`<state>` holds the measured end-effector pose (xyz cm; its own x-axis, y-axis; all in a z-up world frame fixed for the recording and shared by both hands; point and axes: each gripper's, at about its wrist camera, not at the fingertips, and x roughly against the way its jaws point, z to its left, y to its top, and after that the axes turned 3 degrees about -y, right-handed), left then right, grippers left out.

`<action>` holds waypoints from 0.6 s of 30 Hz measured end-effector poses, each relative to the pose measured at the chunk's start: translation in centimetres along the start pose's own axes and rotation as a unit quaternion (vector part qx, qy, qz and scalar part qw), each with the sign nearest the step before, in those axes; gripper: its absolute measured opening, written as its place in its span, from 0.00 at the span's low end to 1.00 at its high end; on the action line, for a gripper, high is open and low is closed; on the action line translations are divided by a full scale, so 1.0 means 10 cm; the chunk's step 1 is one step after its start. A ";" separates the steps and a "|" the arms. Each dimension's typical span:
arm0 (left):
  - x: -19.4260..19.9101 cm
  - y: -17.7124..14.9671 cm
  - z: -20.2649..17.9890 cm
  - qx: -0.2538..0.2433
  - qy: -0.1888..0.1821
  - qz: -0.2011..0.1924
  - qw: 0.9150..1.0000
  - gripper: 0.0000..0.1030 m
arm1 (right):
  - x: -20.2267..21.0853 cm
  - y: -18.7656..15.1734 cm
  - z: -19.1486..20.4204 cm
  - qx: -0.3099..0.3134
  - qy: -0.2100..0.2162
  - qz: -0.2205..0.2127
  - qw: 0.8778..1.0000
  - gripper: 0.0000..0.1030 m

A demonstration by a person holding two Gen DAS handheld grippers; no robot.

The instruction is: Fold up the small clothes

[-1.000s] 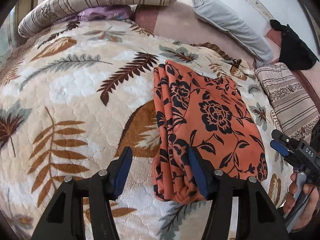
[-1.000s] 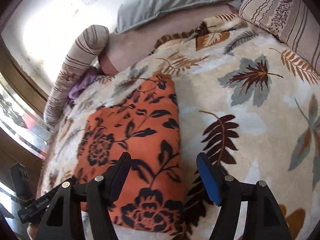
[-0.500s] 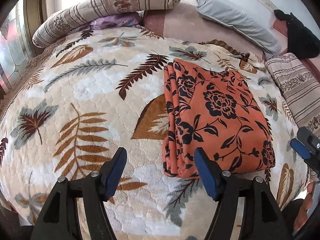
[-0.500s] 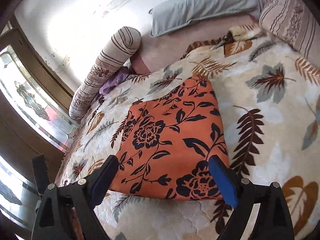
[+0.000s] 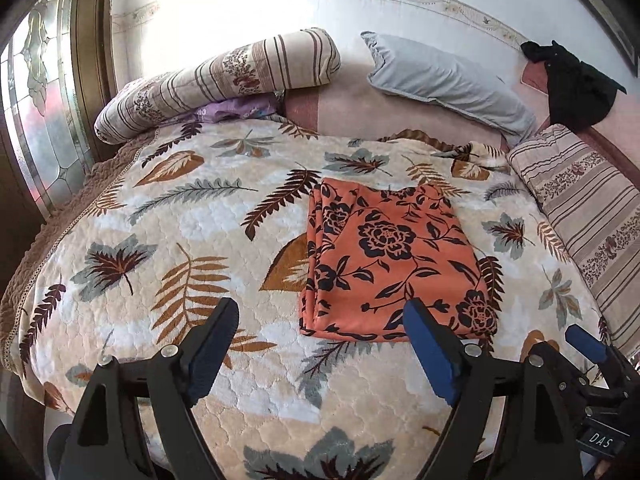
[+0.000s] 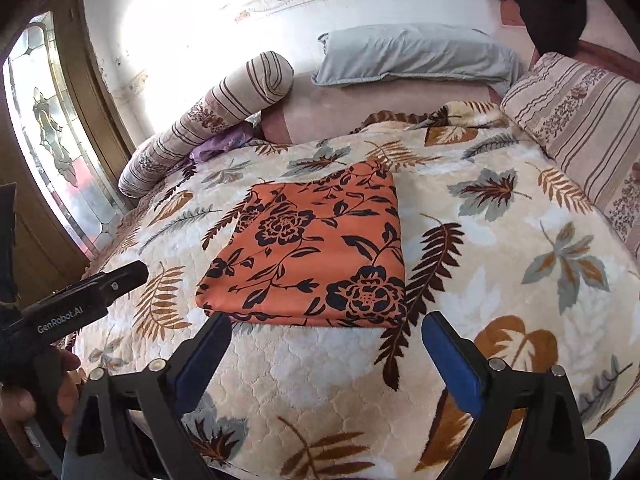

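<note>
An orange garment with black flowers (image 5: 394,262) lies folded into a flat rectangle on the leaf-patterned bedspread (image 5: 168,240); it also shows in the right wrist view (image 6: 316,248). My left gripper (image 5: 320,324) is open and empty, held above the bed just in front of the garment's near edge. My right gripper (image 6: 326,336) is open and empty, also just short of the near edge. The right gripper shows at the lower right of the left wrist view (image 5: 580,344). The left gripper's body shows at the left of the right wrist view (image 6: 80,296).
A striped bolster (image 5: 224,76) and a purple cloth (image 5: 232,110) lie at the back left. A grey pillow (image 5: 444,76) leans on the headboard. A striped pillow (image 5: 588,208) lies at the right. A black cloth (image 5: 576,84) hangs at the back right. A glass door (image 5: 36,120) stands left.
Both grippers have drawn back and up from the folded garment, which now lies free and further away. The jaws were open around its near edge a second ago.
</note>
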<state>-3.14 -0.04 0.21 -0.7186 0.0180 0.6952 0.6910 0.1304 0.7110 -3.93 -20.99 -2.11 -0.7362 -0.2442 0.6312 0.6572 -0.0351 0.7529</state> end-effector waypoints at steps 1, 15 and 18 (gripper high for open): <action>0.06 0.01 -0.03 0.000 -0.001 -0.006 1.000 0.86 | 0.06 0.02 0.02 0.007 -0.004 -0.005 1.000 0.99; 0.14 -0.01 -0.12 0.007 0.004 -0.003 1.000 0.94 | 0.16 0.04 0.10 0.060 -0.038 0.007 0.997 1.00; 0.11 0.01 -0.13 0.003 0.001 -0.003 1.000 0.94 | 0.10 0.06 0.12 0.060 -0.045 0.017 0.997 1.00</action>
<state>-3.81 -1.26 1.18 -0.7232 0.0150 0.6904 0.6856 0.1359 0.7152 -4.46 -20.15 -0.79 -0.7288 -0.1544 0.6671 0.6621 0.0894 0.7441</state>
